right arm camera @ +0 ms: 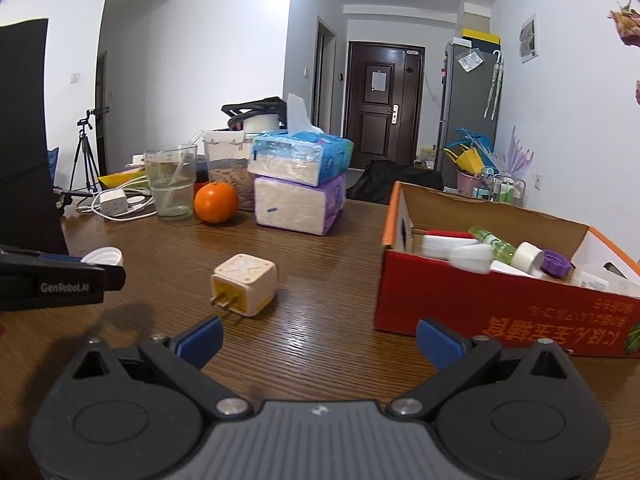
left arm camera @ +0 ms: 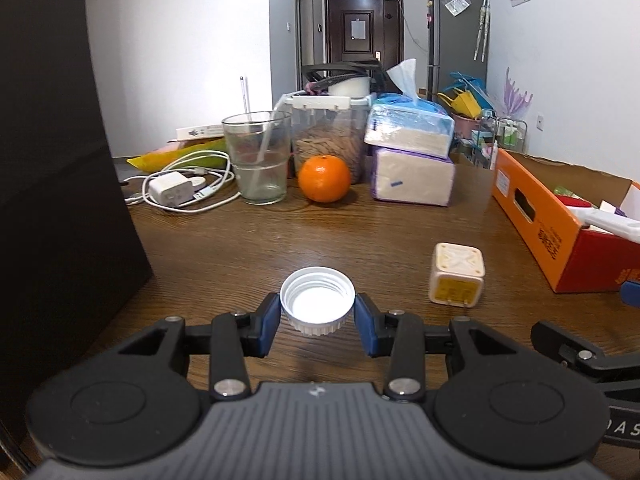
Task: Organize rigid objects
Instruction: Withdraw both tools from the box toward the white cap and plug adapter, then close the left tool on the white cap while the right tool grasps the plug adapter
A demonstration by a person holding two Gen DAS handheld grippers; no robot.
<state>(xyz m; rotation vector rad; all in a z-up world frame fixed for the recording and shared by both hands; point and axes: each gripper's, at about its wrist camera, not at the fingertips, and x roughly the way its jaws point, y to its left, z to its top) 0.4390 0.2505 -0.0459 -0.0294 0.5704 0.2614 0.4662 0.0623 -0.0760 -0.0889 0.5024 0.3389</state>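
My left gripper (left arm camera: 317, 314) is shut on a white bottle cap (left arm camera: 317, 300), open side up, just above the wooden table (left arm camera: 360, 232). The cap also shows in the right wrist view (right arm camera: 102, 257), behind the left gripper's black arm. A cream cube-shaped plug adapter (left arm camera: 456, 278) lies on the table to the right of the cap; in the right wrist view (right arm camera: 245, 289) its prongs point toward me. My right gripper (right arm camera: 318, 340) is open and empty, low over the table, near the adapter. An orange cardboard box (right arm camera: 460, 300) at the right holds several bottles and caps.
At the back stand a glass with a straw (left arm camera: 260, 160), an orange (left arm camera: 324, 178), a clear food container (left arm camera: 330, 136), two stacked tissue packs (left arm camera: 412, 160) and a white charger with cables (left arm camera: 172, 190). A large black object (left arm camera: 56, 160) stands at the left.
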